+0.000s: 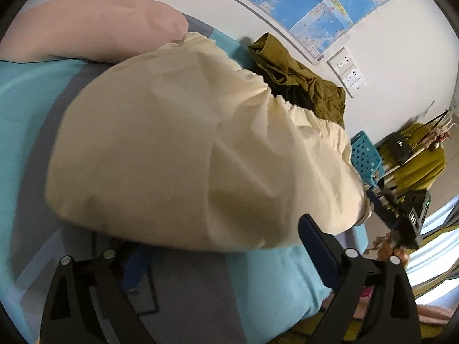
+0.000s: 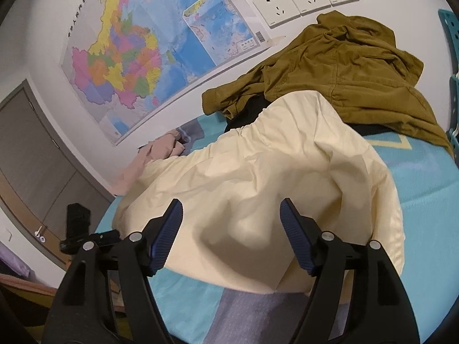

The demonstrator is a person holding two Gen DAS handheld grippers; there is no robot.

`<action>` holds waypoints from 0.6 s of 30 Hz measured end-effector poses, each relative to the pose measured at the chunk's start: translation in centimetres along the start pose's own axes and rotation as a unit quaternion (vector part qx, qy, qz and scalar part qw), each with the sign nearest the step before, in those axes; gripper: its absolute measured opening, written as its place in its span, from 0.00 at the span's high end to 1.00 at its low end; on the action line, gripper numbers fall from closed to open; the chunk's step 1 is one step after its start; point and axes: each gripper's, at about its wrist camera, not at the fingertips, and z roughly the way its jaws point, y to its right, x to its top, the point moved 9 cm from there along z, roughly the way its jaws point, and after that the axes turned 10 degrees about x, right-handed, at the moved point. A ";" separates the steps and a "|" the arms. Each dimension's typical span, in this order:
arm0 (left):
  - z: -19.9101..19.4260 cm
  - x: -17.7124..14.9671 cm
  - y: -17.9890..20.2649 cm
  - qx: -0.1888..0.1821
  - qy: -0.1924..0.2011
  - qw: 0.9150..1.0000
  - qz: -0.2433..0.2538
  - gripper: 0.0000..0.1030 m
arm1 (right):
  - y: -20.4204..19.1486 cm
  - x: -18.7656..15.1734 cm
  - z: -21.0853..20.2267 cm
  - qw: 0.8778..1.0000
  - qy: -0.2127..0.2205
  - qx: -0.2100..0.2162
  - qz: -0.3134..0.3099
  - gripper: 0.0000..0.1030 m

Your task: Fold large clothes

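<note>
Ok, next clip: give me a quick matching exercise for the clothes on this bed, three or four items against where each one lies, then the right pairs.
Items:
1. cream garment
2. olive jacket
3. pink garment
4. wall map

Places:
A. bunched near the wall below the sockets
B. spread in the middle of the bed, just ahead of both open grippers
C. taped to the wall
D. on the far side of the cream garment from the olive jacket

Pairs: 1-B, 2-A, 3-D, 4-C

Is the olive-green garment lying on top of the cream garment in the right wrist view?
No, the cream garment overlaps the front edge of the olive-green garment, which lies behind it near the wall.
</note>
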 end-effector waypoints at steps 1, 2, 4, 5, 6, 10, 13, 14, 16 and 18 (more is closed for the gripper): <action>0.2 0.3 0.2 -0.007 0.000 1.000 -0.003 0.07 | -0.1 -0.2 -0.2 1.000 -0.001 0.002 0.002 0.32; 0.5 0.6 0.4 -0.014 0.000 1.000 -0.005 0.07 | -0.2 -0.4 -0.3 1.000 -0.003 0.006 0.005 0.32; 1.1 1.4 0.8 -0.021 0.002 1.000 -0.010 0.07 | -0.3 -0.6 -0.7 1.000 -0.002 0.010 0.012 0.32; 1.3 1.6 0.9 -0.024 0.002 1.000 -0.013 0.07 | -0.4 -0.8 -1.0 1.000 -0.002 0.017 0.018 0.32; 1.7 2.1 1.2 -0.030 0.005 0.999 -0.018 0.07 | -0.5 -1.0 -1.2 0.999 -0.001 0.024 0.025 0.32; 2.7 3.4 1.9 -0.049 0.016 0.998 -0.033 0.07 | -0.3 -2.3 -2.6 0.997 -0.001 0.043 0.060 0.30; 3.3 3.9 2.2 -0.038 0.016 0.999 -0.030 0.16 | 0.5 -3.7 -3.9 0.995 -0.001 0.044 0.090 0.28; 3.4 4.0 2.2 -0.031 0.016 0.999 -0.027 0.20 | 0.9 -4.3 -4.4 0.994 0.000 0.041 0.104 0.27; 3.5 4.1 1.8 -0.002 0.009 1.000 -0.024 0.34 | 1.8 -5.5 -4.8 0.991 -0.004 0.028 0.129 0.25; 3.4 4.2 1.9 0.012 0.010 1.000 -0.011 0.35 | 2.7 -6.4 -5.0 0.989 -0.007 0.013 0.148 0.24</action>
